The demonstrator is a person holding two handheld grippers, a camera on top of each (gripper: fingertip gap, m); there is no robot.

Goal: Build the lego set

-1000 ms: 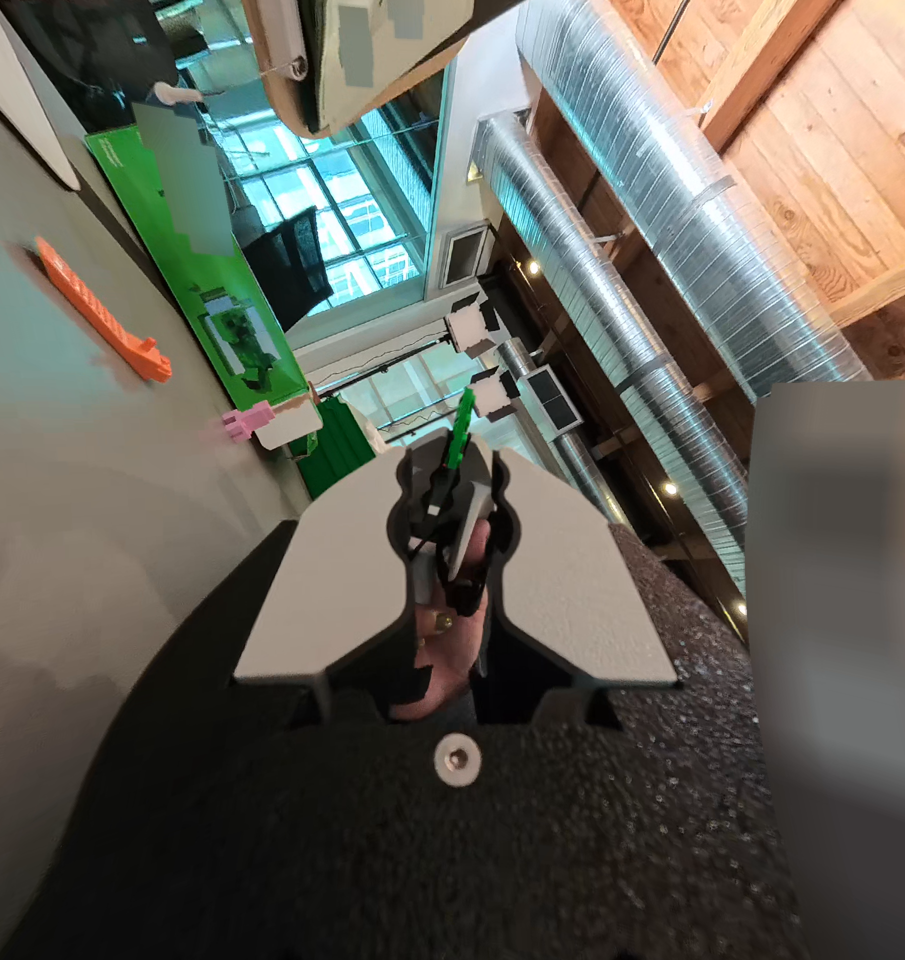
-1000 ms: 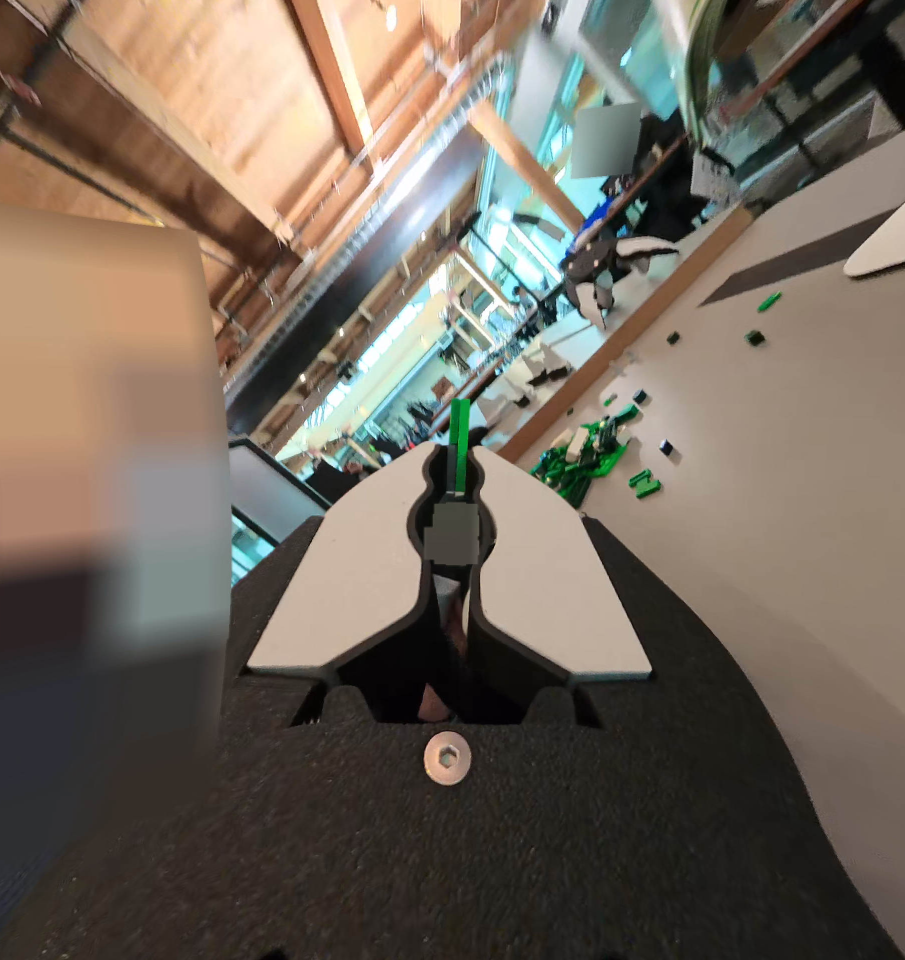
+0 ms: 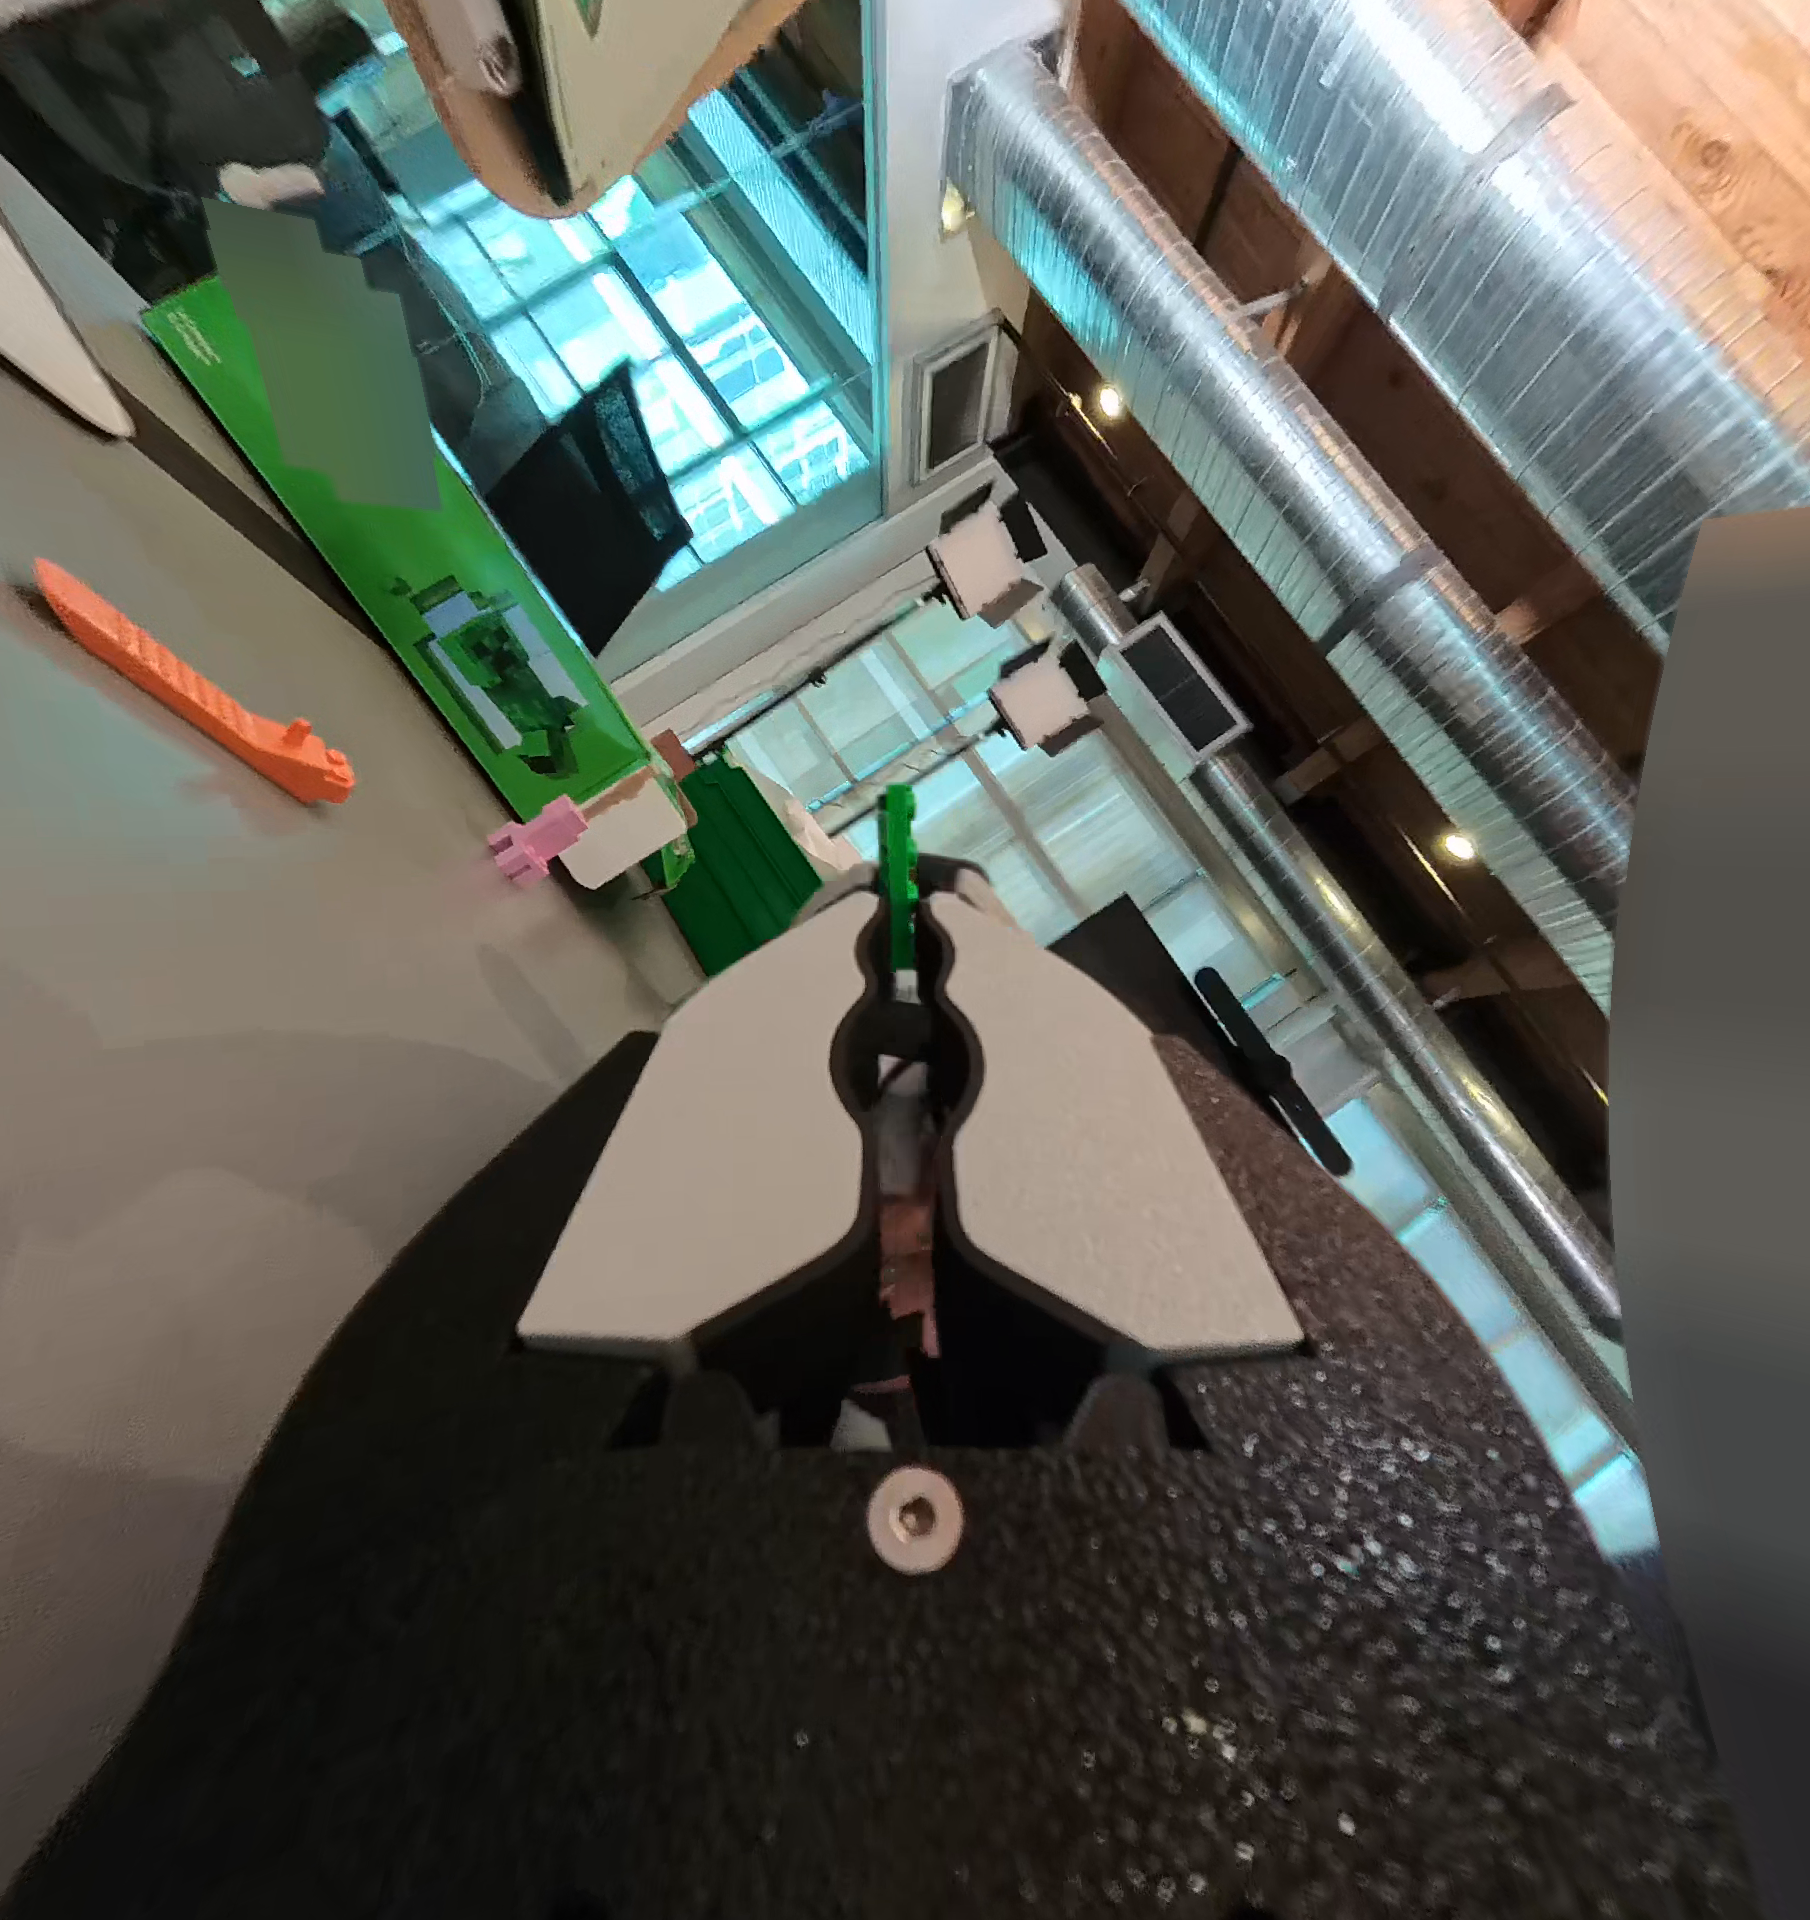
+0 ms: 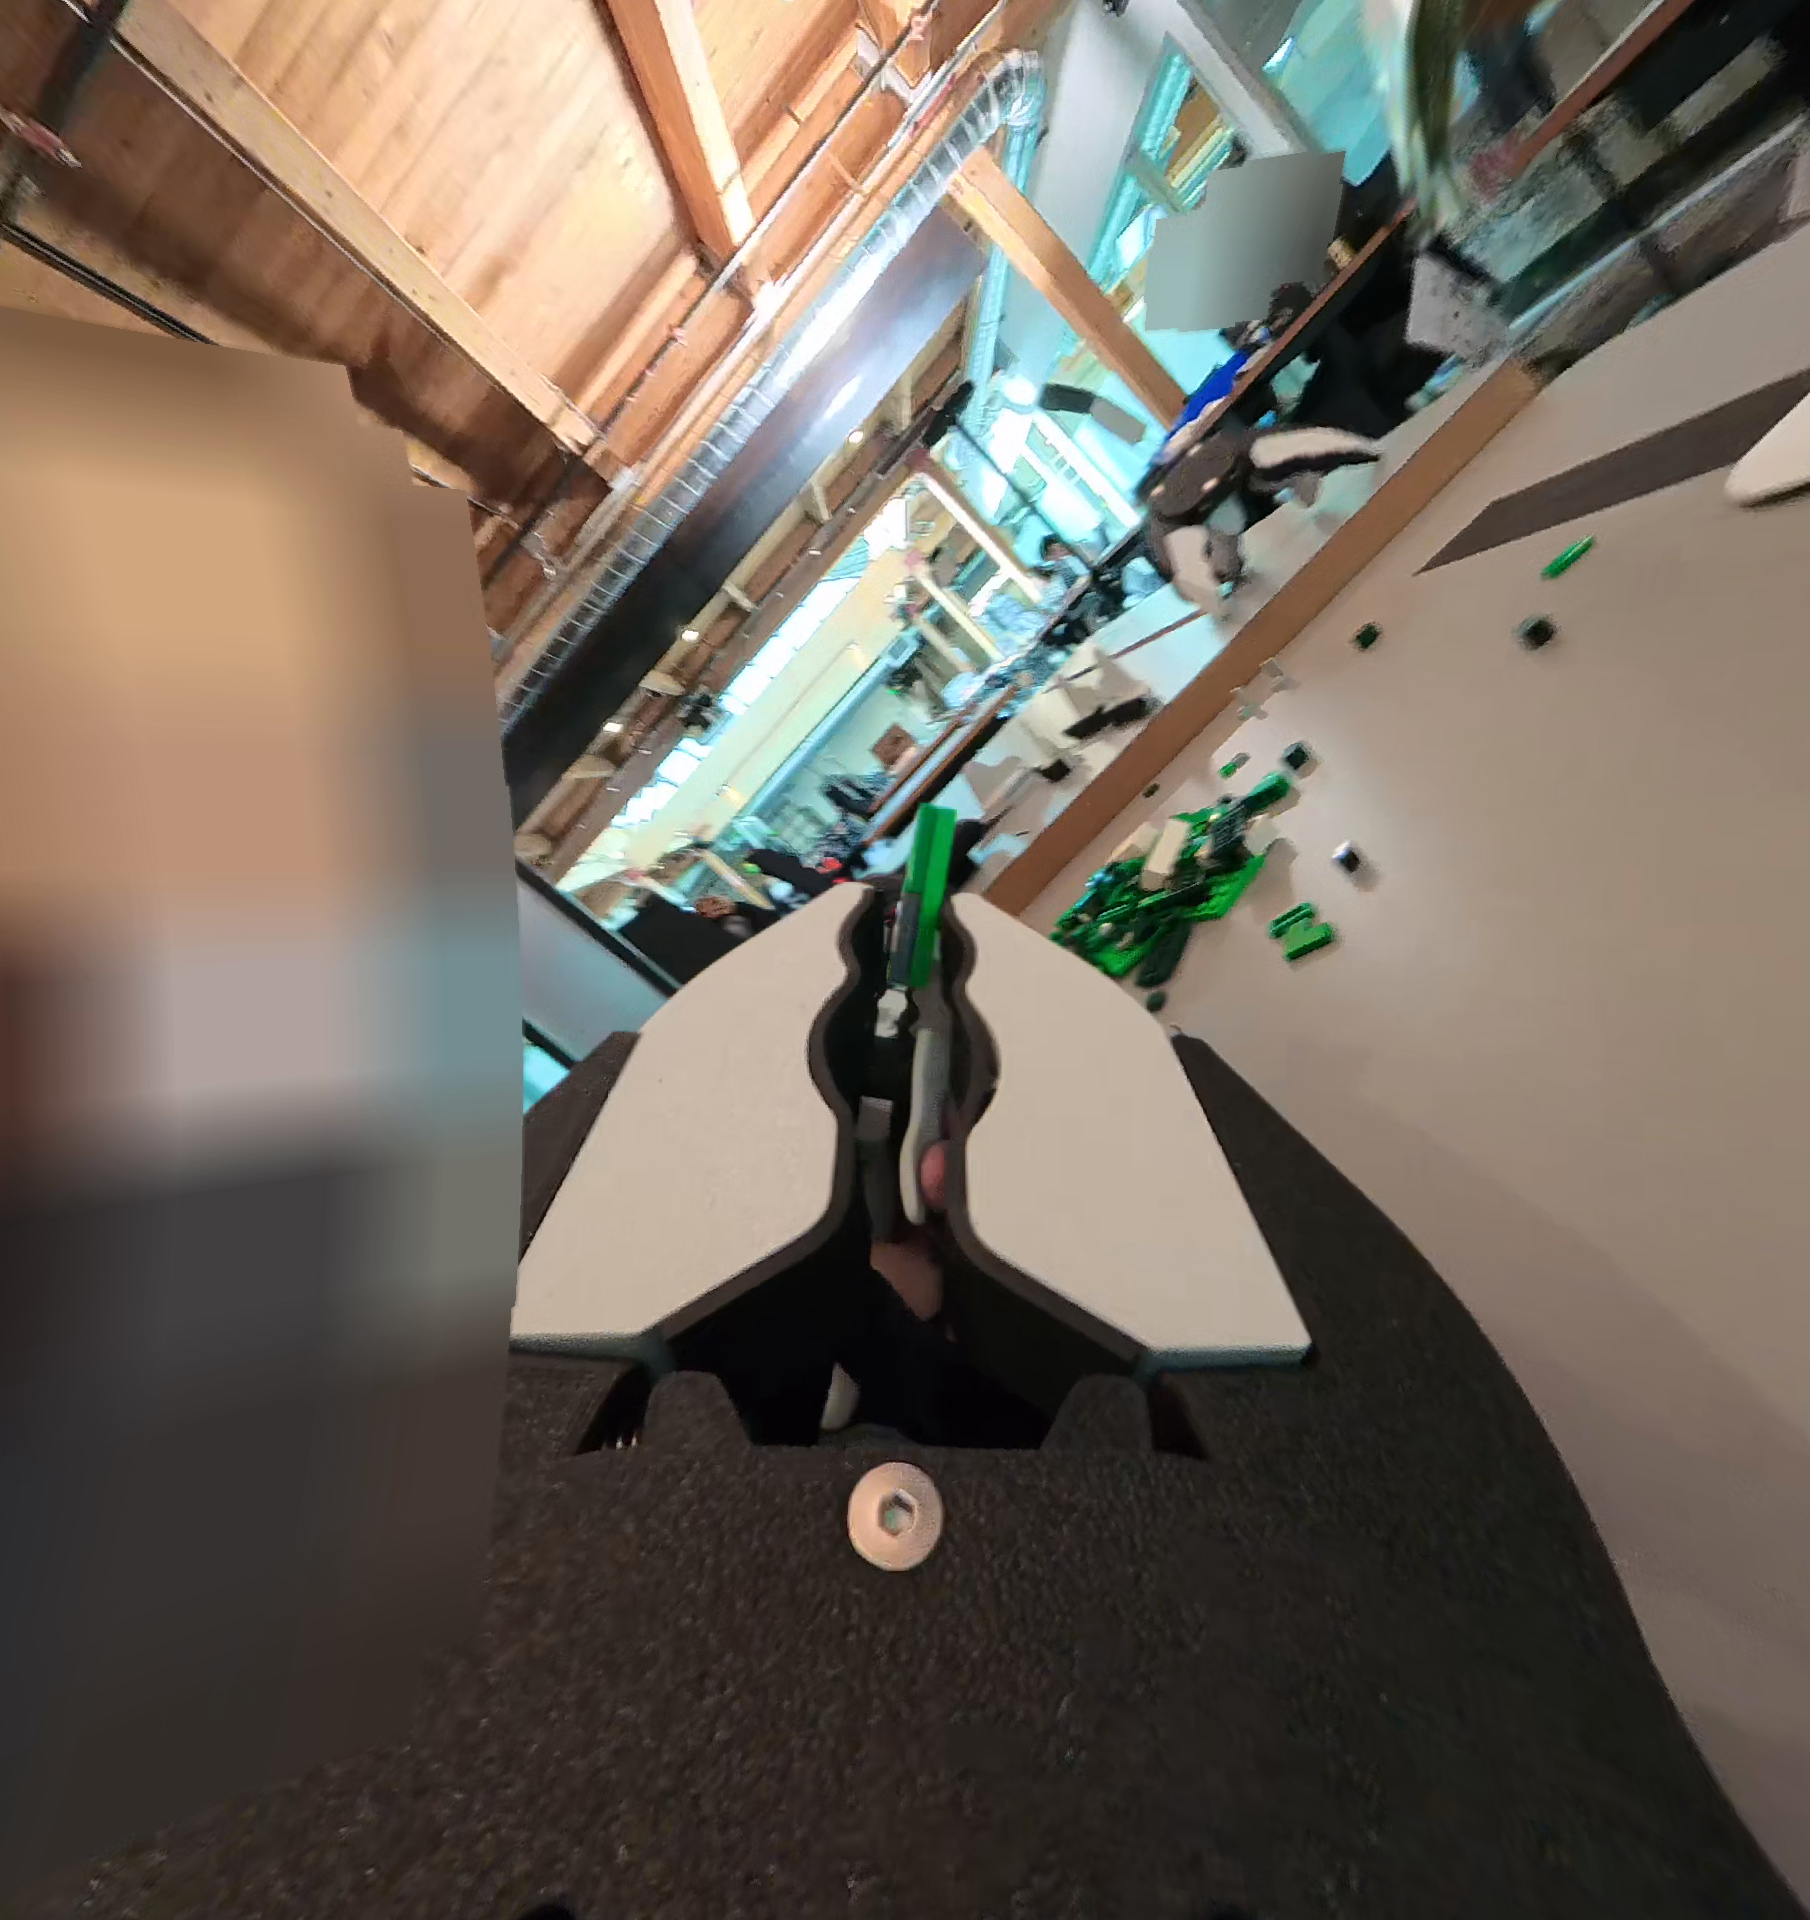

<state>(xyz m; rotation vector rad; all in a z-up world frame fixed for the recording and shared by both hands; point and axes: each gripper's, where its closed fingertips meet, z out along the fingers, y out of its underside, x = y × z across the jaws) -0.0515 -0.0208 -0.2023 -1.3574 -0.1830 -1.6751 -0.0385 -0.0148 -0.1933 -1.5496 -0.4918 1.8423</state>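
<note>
Both my grippers, left [image 3: 906, 904] and right [image 4: 916, 914], pinch a green piece [image 3: 899, 847] end-out, lifted; the green pile [image 4: 1171, 894] lies right, nearer my right.

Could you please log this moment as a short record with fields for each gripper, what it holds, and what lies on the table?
left gripper: shut on a green lego piece, raised off the table
right gripper: shut on a green lego plate, raised off the table
table: part-built green lego model, scattered loose pieces
also on table: orange brick separator, pink lego piece, green lego box
</note>
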